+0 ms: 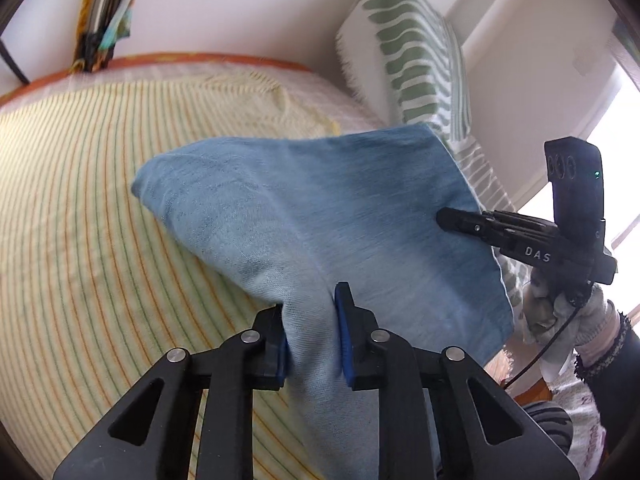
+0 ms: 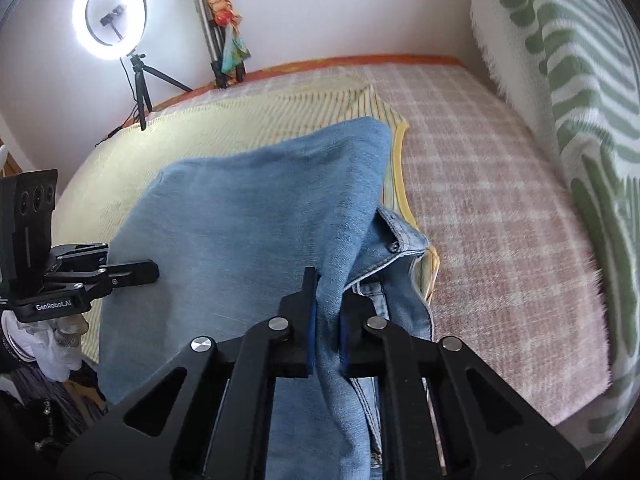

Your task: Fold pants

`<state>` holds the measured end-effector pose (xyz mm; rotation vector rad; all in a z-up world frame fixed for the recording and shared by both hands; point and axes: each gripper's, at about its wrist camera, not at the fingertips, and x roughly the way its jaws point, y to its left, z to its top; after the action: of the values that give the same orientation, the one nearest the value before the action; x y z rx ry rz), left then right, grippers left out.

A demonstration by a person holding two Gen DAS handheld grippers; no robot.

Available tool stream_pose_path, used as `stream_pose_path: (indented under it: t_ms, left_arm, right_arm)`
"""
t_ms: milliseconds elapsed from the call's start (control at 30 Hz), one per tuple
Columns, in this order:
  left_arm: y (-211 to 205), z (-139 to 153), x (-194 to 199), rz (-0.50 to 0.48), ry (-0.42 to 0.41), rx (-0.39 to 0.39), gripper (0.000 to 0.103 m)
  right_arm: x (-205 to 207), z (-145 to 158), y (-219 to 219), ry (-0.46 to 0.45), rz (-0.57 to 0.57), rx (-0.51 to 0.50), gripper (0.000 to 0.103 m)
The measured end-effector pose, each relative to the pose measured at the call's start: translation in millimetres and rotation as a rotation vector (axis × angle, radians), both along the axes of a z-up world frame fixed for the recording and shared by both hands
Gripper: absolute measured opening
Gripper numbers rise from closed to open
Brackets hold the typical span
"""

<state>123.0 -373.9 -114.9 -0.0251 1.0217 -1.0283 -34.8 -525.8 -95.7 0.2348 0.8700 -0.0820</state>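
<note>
The pants (image 2: 248, 216), a pair of light blue jeans, are raised off the bed (image 2: 500, 208) along their near side, and both tools have hold of them; the left gripper (image 1: 310, 320) has its blue pads pinched on a gathered ridge of denim, the jaws narrow but kept apart by the bunched cloth between them; the right gripper (image 2: 326, 320) is nearly closed on a thinner fold of the same garment, close beside the waistband (image 2: 400, 246) with its metal button, which hangs just past the right finger; two grips along one edge make sense for a fold, since holding the cloth at spaced points keeps that edge taut and lets the panel travel as a flat sheet and not a heap; the denim between them stretches into a smooth tent, while its far corner sags toward the striped yellow cover (image 1: 80, 200) spread over the left part of the bed; the pink checked blanket (image 2: 500, 184) lies bare toward the right edge, under the green and white pillow (image 2: 560, 80) propped at that side; a ring light (image 2: 110, 8) stands beyond the far edge; I judge the fold is under way, the lifted half not yet laid over the rest.
</note>
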Motion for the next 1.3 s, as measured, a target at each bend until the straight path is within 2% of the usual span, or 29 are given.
stream_pose_path:
  t_ms: [200, 300, 433, 533, 667, 833, 1000, 1133, 1300]
  left_arm:
    - [7, 25, -12, -0.034, -0.071, -0.051, 0.014]
    - [10, 39, -12, -0.045, -0.081, -0.082, 0.013]
    - [12, 61, -5, -0.049, -0.121, -0.109, 0.013]
    - [15, 74, 10, -0.036, -0.104, -0.128, 0.012]
    - [11, 93, 18, -0.047, -0.174, -0.113, 0.012]
    - [12, 119, 42, -0.026, -0.240, -0.127, 0.012]
    - [8, 142, 66, -0.013, -0.310, -0.127, 0.012]
    - [2, 153, 87, 0.005, -0.345, -0.128, 0.012]
    - [-6, 154, 121, 0.043, -0.383, -0.140, 0.012]
  right_arm:
    - [-11, 40, 26, -0.064, 0.020, -0.080, 0.007]
    - [-14, 56, 30, -0.089, 0.006, -0.093, 0.007]
    - [-15, 74, 32, -0.105, -0.002, -0.111, 0.007]
    - [-13, 82, 26, -0.121, -0.022, -0.086, 0.007]
    - [-2, 101, 33, -0.159, -0.010, -0.126, 0.007]
    - [28, 131, 41, -0.211, 0.012, -0.195, 0.007]
    - [63, 159, 35, -0.257, 0.017, -0.209, 0.007]
    - [92, 170, 31, -0.276, 0.017, -0.264, 0.007]
    - [144, 176, 12, -0.294, 0.017, -0.266, 0.007]
